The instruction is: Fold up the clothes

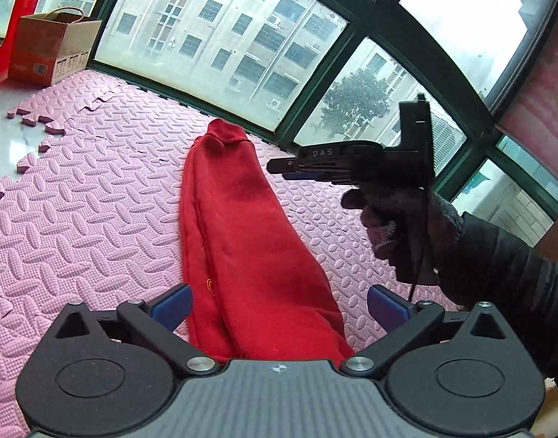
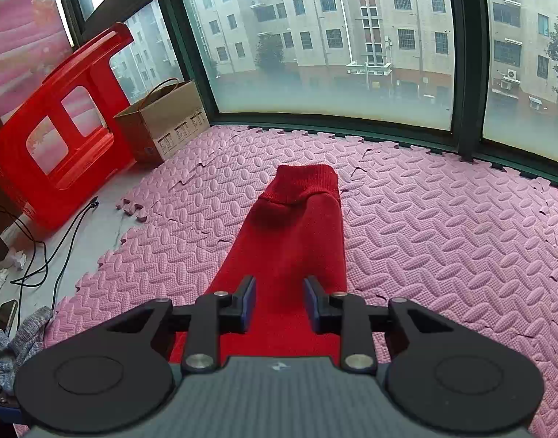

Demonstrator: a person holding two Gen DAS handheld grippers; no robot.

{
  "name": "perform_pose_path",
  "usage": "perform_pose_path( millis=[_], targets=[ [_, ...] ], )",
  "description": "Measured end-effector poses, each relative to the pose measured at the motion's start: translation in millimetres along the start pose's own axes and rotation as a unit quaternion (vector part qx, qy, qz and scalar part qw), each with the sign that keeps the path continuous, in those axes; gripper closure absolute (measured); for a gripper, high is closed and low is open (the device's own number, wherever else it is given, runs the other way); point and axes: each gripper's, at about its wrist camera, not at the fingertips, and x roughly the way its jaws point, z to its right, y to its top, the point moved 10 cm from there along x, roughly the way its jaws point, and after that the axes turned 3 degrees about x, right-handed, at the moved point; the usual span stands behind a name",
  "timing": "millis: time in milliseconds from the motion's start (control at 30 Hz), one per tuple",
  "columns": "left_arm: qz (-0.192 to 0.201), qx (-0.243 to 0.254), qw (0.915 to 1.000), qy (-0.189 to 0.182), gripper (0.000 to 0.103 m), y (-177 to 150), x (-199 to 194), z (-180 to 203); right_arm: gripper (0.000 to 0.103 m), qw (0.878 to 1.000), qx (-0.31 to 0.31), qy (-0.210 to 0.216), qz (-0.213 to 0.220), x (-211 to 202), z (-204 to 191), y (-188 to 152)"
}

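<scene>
Red garment (image 2: 293,241) amid bare pink mat (image 2: 443,241).

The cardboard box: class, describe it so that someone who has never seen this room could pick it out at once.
Start at the big window and follow its dark frame left to the corner. There, on the bare floor at the edge of the pink foam mat, stands the cardboard box, beside the red plastic stool. It is the only brown thing there, open-topped, with a carrying handle and printed labels on its side.

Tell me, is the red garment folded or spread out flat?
Folded. The red garment lies on the pink mat as a long narrow strip, its layers doubled along the length, ribbed end far.
</scene>
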Motion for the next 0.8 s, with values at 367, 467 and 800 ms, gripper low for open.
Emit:
perform_pose_path(
  millis=[367, 467, 800],
  targets=[
    [-0.052, 0.044, 0.997, 0.038, 0.016, -0.2, 51.5, -4.6, 0.074, 1.0, -0.004, -0.014, -0.016, -24.0, 18.0, -40.2],
    [-0.065, 0.032, 0.9966, 0.039, 0.03, 0.1, 63.7, -11.5, 0.071, 1.0, -0.003, -0.012, -0.013, -33.0, 19.9, -49.7],
    [-0.087, 0.022, 0.9947, 0.052, 0.062, -1.6, 84.8, -23.8, 0.07, 1.0, 0.009, -0.016, -0.016, -54.4, 28.8, -89.3]
  ],
)
